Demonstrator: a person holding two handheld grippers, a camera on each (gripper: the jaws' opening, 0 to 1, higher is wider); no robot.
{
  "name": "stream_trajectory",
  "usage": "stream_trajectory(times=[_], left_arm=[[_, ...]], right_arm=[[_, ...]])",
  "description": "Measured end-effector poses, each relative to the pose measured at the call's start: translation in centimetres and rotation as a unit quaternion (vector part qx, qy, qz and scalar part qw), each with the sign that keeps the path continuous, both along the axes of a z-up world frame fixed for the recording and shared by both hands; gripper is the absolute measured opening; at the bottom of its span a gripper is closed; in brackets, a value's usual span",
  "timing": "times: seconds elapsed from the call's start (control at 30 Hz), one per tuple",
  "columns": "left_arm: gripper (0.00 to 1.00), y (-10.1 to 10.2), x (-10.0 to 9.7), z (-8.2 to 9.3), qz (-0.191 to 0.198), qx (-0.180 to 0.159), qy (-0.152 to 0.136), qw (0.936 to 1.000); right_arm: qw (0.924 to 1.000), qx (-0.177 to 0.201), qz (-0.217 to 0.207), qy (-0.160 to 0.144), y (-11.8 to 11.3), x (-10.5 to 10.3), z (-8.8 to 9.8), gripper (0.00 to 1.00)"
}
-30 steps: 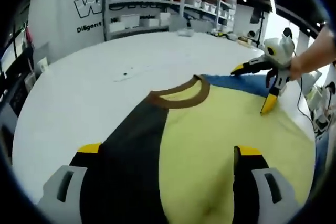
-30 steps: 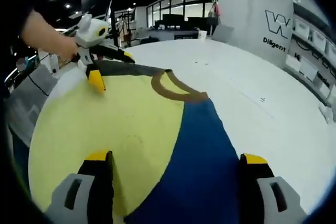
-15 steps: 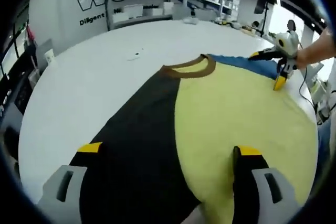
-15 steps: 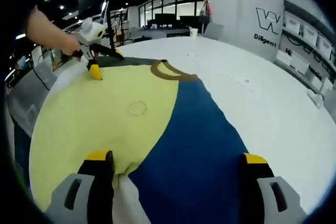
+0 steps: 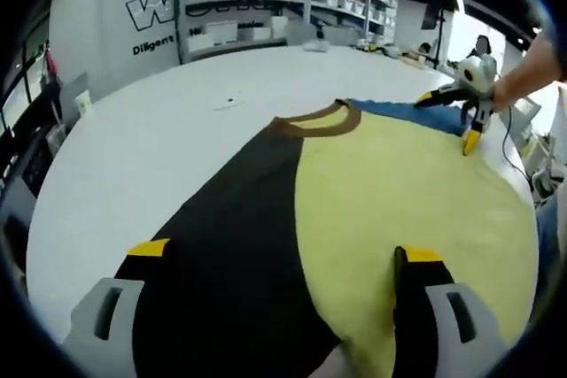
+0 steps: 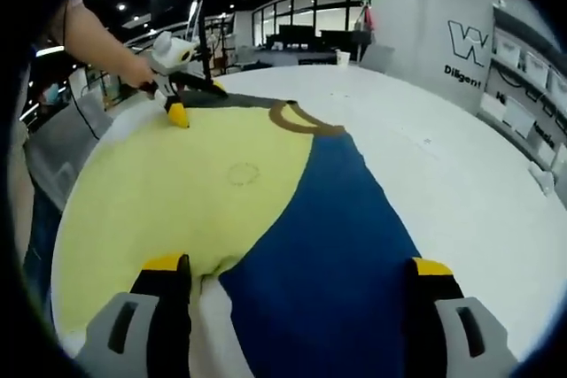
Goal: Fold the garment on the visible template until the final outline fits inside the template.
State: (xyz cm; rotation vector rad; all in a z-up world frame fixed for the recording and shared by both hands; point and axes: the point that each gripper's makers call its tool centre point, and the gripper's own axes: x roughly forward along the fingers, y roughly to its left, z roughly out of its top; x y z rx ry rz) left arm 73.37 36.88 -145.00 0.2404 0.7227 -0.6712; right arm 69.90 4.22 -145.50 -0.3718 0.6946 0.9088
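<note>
Since a second ago both grippers have drawn back along the yellow, black and blue brown-collared shirt (image 5: 354, 201), flat at the white round table's (image 5: 133, 148) near edge. Left gripper (image 5: 283, 258), right gripper (image 6: 292, 272): jaws spread, empty, seemingly poised for folding.

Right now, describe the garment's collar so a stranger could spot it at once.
Start at the big white table and find the garment spread flat on it. At its far edge sits the collar, a curved brown band, unlike the yellow, black and blue panels it joins.

Garment (image 5: 354, 210) spread flat on white table (image 5: 159, 130), yellow body, black and blue sleeves, brown collar (image 5: 319, 121)
</note>
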Motion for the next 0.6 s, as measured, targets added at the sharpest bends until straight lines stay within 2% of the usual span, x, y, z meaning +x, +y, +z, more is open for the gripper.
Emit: stream_trajectory(times=[0.03,0.07,0.1,0.2,0.23,0.27,0.3,0.33,0.37,0.4,0.43,0.47,0.5,0.57,0.6], left_arm=[[1.0,0.2,-0.4,0.1,-0.007,0.016,0.016,0.9997],[1.0,0.2,-0.1,0.6,0.0,0.01,0.007,0.9999],[1.0,0.1,0.2,1.6,0.011,-0.016,-0.007,0.9998],[0.99,0.3,-0.2,2.1,0.011,-0.012,-0.005,0.9998],[0.99,0.1,-0.5,2.3,0.007,-0.013,-0.006,0.9999],[0.98,-0.4,-0.9,2.5,0.005,-0.015,-0.006,0.9999],[0.96,-1.0,-1.3,2.8,0.001,-0.017,-0.007,0.9998],[0.94,-2.3,-1.8,3.1,-0.016,-0.017,-0.015,0.9996],[0.94,-3.3,-2.3,3.4,-0.03,-0.019,-0.021,0.9991],[0.95,-5.1,-3.1,3.8,-0.047,-0.03,-0.025,0.9981],[0.98,-6.2,-3.7,3.9,-0.054,-0.036,-0.026,0.9976],[0.99,-7.5,-4.5,3.8,-0.063,-0.043,-0.024,0.9968],[0.99,-8.0,-5.0,3.6,-0.066,-0.042,-0.02,0.9967],[0.99,-9.0,-5.9,2.9,-0.075,-0.045,-0.01,0.9961],[0.99,-9.1,-6.2,2.5,-0.079,-0.04,-0.006,0.996]], right_arm=[[0.9998,-0.007,-0.019,0.004,-0.4,0.2,0.1,1.0],[0.9993,0.02,-0.027,-0.013,0.0,0.5,1.2,1.0],[0.9989,0.033,-0.033,-0.004,0.3,0.2,1.5,1.0],[0.9995,0.021,-0.015,-0.018,1.2,-1.0,2.0,0.99],[0.9995,0.023,-0.015,-0.013,1.7,-1.6,1.9,0.94],[0.9996,-0.006,-0.011,-0.024,1.8,-1.9,1.6,0.87],[0.9995,-0.009,-0.003,-0.031,2.3,-2.2,1.7,0.81],[0.9996,0.0,-0.011,-0.026,3.2,-2.7,1.7,0.8],[0.999,0.032,-0.023,-0.022,4.4,-3.0,2.1,0.88],[0.9988,0.041,-0.027,-0.006,5.3,-3.7,1.8,0.96],[0.9994,0.025,-0.019,-0.012,5.5,-4.0,1.5,0.9],[0.9993,-0.003,-0.01,-0.035,5.5,-4.1,1.6,0.82],[0.9994,0.001,-0.009,-0.035,6.1,-4.4,1.6,0.81],[0.9988,0.022,-0.036,-0.026,6.8,-4.5,1.5,0.94],[0.9992,0.015,-0.033,-0.014,6.9,-4.9,1.0,0.99]])
